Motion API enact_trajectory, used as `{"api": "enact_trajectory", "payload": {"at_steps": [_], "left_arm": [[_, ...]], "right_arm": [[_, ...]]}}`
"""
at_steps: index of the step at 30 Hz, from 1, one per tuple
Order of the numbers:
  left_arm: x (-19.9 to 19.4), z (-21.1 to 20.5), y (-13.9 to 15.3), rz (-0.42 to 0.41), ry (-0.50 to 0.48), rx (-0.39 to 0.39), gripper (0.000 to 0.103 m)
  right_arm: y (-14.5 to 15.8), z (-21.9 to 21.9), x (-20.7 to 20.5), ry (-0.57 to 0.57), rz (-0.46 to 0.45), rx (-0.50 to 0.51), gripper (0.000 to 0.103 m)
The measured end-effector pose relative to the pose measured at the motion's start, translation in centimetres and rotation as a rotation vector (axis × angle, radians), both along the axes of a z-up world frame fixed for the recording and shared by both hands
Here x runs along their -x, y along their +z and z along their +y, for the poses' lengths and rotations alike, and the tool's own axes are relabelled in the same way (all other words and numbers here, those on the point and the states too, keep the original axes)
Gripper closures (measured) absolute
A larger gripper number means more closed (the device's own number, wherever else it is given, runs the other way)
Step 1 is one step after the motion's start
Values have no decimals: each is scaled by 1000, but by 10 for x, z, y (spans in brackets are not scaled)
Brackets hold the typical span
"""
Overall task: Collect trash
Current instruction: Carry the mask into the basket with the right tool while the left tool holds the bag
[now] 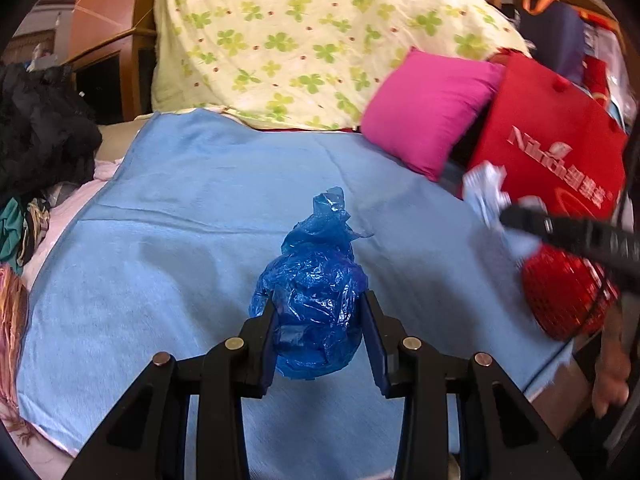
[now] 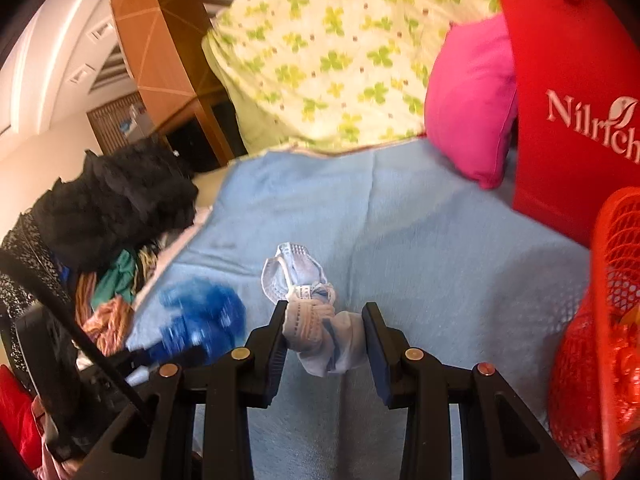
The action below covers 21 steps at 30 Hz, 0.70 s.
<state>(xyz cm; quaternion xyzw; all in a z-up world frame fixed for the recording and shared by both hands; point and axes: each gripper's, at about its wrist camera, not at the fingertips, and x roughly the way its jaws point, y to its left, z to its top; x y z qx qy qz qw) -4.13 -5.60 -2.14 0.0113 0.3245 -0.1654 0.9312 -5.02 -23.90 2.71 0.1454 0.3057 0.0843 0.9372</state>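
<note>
Left gripper (image 1: 320, 332) has its fingers clamped on the crumpled blue plastic bag (image 1: 312, 300), lifted over the blue bedsheet (image 1: 180, 220); right gripper (image 2: 325, 332) pinches a pale wadded wrapper (image 2: 316, 320) beside the red mesh basket (image 2: 612, 320).

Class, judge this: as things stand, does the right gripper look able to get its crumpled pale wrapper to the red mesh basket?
Probably yes. The right gripper grips the pale wrapper, and the red mesh basket stands close beside it, with only bare blue blanket between.
</note>
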Motion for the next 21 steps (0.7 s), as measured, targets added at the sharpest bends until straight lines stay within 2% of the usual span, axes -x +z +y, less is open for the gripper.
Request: {"api": "enact_trajectory", "payload": {"at_steps": [6,12,21], "left_arm": [[20,-14,16,-13,-28,-8,63],[38,-35,43,-65,-69,-8,63],[48,-70,64,-60,-141,24,63]], "right_arm": [[20,-9,29,-18,-110,-10,64],[36,-32,56,-63,-199,-39,64],[46,-79,78,-152,-262,-92,64]]}}
